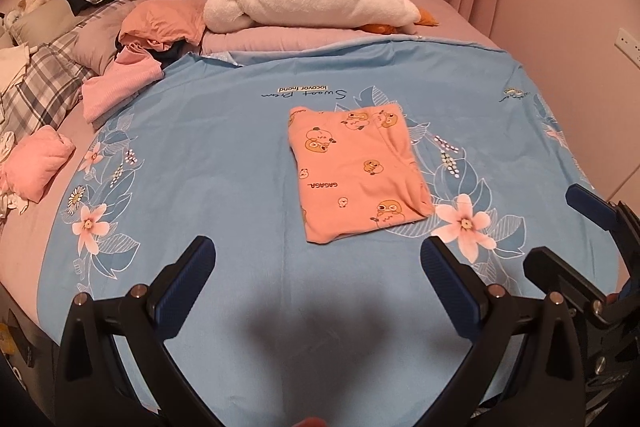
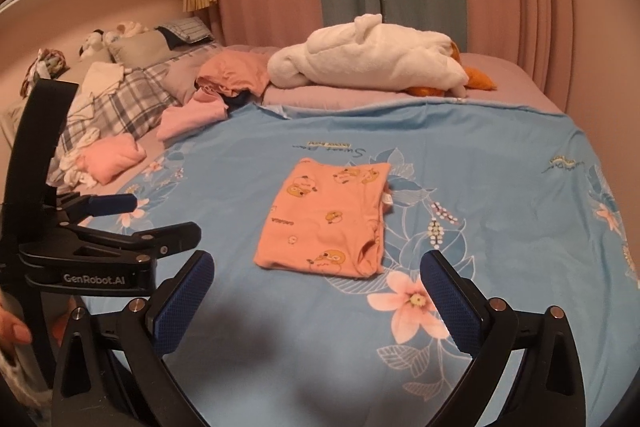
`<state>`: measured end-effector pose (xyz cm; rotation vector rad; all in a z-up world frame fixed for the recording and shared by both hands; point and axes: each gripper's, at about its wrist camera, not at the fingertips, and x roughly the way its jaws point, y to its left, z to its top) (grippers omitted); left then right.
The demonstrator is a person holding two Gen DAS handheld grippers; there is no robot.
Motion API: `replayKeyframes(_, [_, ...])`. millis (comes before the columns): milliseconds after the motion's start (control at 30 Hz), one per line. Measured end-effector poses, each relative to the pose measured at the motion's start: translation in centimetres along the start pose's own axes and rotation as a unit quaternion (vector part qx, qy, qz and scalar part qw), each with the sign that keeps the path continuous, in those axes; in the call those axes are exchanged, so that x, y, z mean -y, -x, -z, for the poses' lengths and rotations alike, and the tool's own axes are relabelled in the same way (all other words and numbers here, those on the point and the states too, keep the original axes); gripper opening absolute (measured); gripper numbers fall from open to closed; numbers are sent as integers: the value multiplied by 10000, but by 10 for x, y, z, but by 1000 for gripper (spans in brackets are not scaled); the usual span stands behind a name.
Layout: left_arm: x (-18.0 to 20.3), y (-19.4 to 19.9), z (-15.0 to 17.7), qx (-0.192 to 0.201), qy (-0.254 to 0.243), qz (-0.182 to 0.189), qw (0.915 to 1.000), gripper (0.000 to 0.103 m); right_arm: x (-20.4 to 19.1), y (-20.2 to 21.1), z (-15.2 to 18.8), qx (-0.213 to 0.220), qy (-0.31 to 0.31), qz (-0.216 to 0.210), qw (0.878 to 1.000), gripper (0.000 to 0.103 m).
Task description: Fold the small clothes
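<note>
Blue floral bedding [image 1: 208, 163] is lying under both my tongs: left tongs [image 1: 318, 261] and right tongs [image 2: 316, 273] are hovering spread wide, gripping nothing. Beyond them, the folded orange garment [image 1: 356, 175] is resting mid-bed, clear of every edge.

Blue floral sheet [image 1: 208, 187] (on the bed) carries a folded orange garment [image 1: 356, 171].

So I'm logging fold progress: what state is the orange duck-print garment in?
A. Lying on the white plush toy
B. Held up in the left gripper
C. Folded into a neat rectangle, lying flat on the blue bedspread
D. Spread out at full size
C: the orange duck-print garment lies as a folded rectangle on the blue bedspread, with both the left gripper and right gripper open and clear of it.
</note>
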<state>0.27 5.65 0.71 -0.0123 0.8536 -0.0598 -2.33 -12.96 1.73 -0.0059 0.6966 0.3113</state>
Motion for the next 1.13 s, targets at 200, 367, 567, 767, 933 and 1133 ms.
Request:
replayKeyframes(200, [2, 3, 3, 5, 9, -4, 10000, 103, -4, 7, 0, 79, 21, 19, 10000, 102])
replayKeyframes(367, [2, 5, 3, 4, 11, 27, 10000, 103, -8, 11, 1, 112, 57, 30, 9999, 102])
replayKeyframes(567, [3, 7, 4, 23, 15, 22, 10000, 103, -9, 12, -2, 146, 92, 22, 9998, 102])
replayKeyframes(767, [6, 10, 4, 42, 22, 36, 10000, 103, -9, 13, -2, 148, 77, 40, 9999, 102])
replayKeyframes(933, [7, 11, 3, 42, 28, 34, 10000, 103, -8, 13, -2, 149, 81, 35, 9998, 102])
replayKeyframes(1133, [10, 11, 2, 44, 26, 24, 10000, 103, -8, 12, -2, 148, 79, 29, 9999, 102])
